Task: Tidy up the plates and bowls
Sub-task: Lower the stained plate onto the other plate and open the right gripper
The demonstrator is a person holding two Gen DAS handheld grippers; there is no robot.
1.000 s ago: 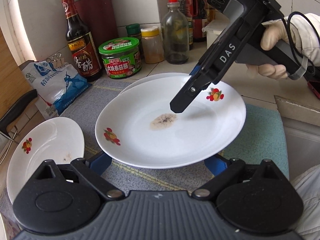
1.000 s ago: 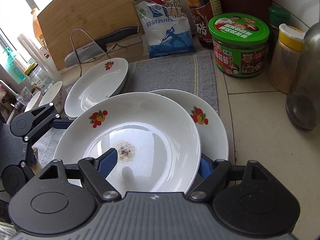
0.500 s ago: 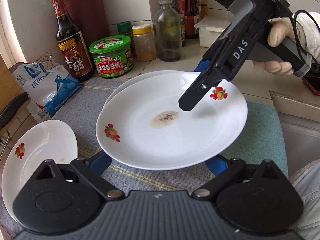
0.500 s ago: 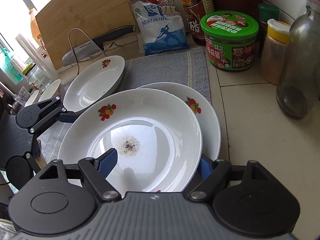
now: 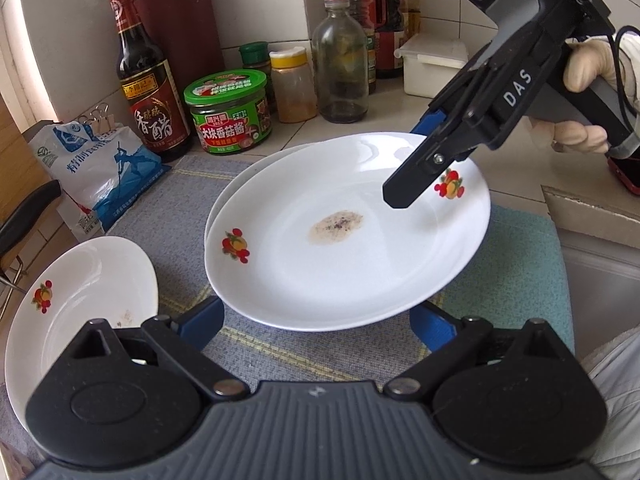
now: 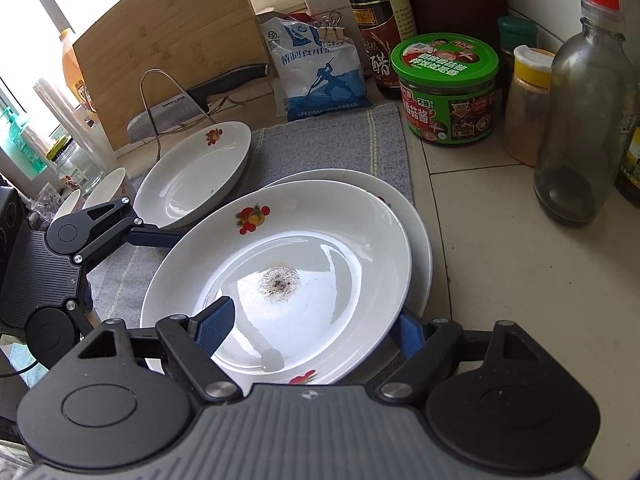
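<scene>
A white plate with fruit prints and a brown stain (image 5: 348, 240) (image 6: 280, 272) hangs just above a second white plate (image 5: 244, 176) (image 6: 420, 232). My right gripper (image 6: 308, 320) (image 5: 404, 196) clamps its rim, one finger on top, one beneath. My left gripper (image 5: 316, 320) (image 6: 156, 236) is open, its blue fingers under the plate's near edge. A third plate (image 5: 80, 312) (image 6: 196, 172) lies to the left on the grey mat (image 5: 168, 208). Two small bowls (image 6: 100, 192) stand beyond it.
Along the back wall stand a vinegar bottle (image 5: 148, 92), a green-lidded jar (image 5: 228, 116), a yellow-lidded spice jar (image 5: 292, 84), a glass bottle (image 5: 340, 72) and a salt bag (image 5: 92, 168). A knife on a wire rack (image 6: 192, 100) and a cutting board (image 6: 160, 40) are far left. A teal cloth (image 5: 516, 272) borders the sink.
The stained plate, held by my right gripper, has moved over the second plate and now covers most of it. My left gripper stays under its near edge.
</scene>
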